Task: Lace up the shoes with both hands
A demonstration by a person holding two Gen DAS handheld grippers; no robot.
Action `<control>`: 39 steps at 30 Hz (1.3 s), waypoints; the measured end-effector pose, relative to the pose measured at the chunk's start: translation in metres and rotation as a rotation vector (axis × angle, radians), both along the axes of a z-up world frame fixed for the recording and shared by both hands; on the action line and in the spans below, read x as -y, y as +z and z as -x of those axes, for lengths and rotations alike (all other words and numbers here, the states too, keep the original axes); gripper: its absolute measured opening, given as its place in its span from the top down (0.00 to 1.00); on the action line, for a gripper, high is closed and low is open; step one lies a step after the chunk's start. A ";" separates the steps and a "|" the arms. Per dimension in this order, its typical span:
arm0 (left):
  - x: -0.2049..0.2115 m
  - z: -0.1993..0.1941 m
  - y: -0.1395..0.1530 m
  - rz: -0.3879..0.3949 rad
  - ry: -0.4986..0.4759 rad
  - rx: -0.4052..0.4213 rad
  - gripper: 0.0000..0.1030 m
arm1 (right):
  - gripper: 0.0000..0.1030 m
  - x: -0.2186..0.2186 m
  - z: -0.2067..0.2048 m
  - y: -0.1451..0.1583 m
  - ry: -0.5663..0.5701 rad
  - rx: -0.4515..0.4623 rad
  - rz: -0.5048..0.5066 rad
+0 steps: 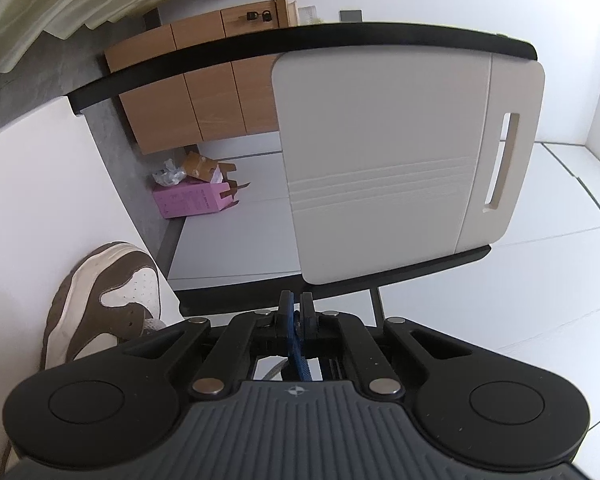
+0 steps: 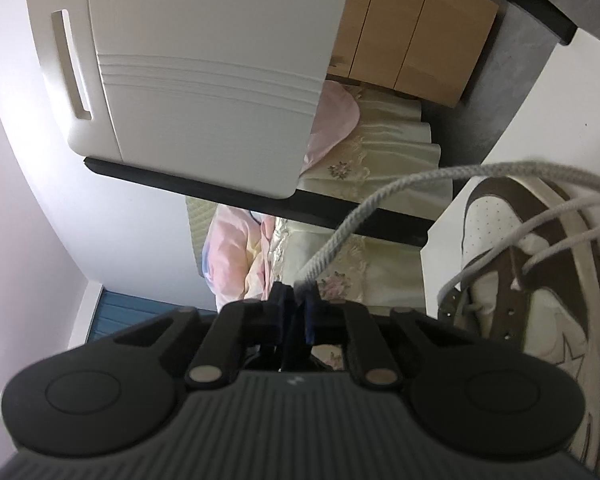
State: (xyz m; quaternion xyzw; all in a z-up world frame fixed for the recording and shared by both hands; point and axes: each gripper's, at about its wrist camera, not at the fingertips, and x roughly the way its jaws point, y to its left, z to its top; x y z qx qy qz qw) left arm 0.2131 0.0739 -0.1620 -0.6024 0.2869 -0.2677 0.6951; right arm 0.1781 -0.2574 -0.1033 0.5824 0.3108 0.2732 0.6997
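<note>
A brown and white sneaker (image 1: pixel 100 292) lies on the white table at the left of the left wrist view. My left gripper (image 1: pixel 296 306) is to its right with its jaws shut. A grey strand (image 1: pixel 274 370) shows below the fingers, but I cannot tell whether it is pinched. In the right wrist view the sneaker (image 2: pixel 548 288) sits at the right. Its grey shoelace (image 2: pixel 380 196) loops out from the eyelets and runs down to my right gripper (image 2: pixel 298 296), whose jaws are closed on the lace's end.
A white board with a handle slot (image 1: pixel 380 160) (image 2: pixel 204 80) rests on the black-edged table (image 1: pixel 220 60). Beyond it are a wooden cabinet (image 1: pixel 204 100), a pink box on the floor (image 1: pixel 192 200) and a bed with a floral cover (image 2: pixel 380 148).
</note>
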 end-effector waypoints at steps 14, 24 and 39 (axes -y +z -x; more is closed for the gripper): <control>0.006 -0.006 0.026 -0.463 -0.031 0.010 0.84 | 0.96 -0.008 -0.005 -0.011 -0.014 -0.074 0.177; -0.003 -0.007 0.026 -0.529 -0.038 -0.039 0.70 | 0.96 -0.008 -0.006 -0.017 -0.041 -0.098 0.264; 0.051 -0.004 0.029 -1.098 -0.188 0.055 0.42 | 0.96 -0.028 -0.008 0.000 -0.003 -0.035 0.615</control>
